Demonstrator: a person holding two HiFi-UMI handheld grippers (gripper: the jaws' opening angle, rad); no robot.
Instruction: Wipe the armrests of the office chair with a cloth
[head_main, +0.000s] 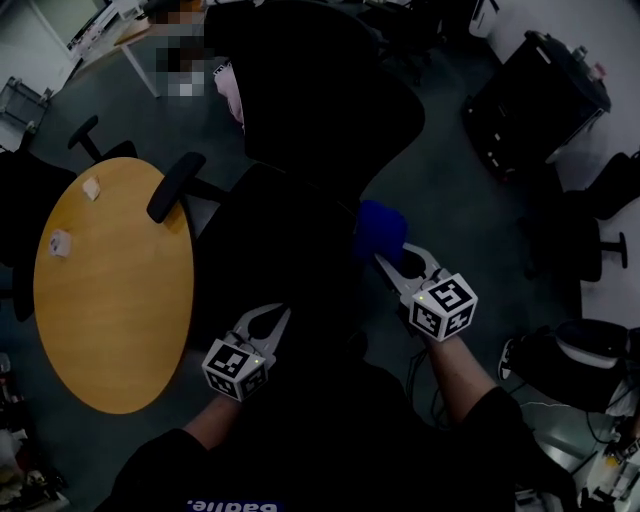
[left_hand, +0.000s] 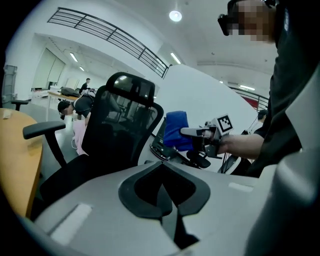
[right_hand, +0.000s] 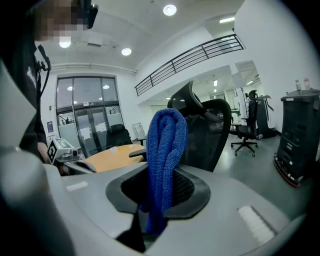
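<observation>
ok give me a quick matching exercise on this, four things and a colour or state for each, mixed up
Things:
1. cloth
2. left gripper
3. table
4. chair

Colour or state:
a. black
b. jaws empty
c. blue
d. round, yellow-brown

Pairs: 1-c, 2-b, 3-d, 4-a
</observation>
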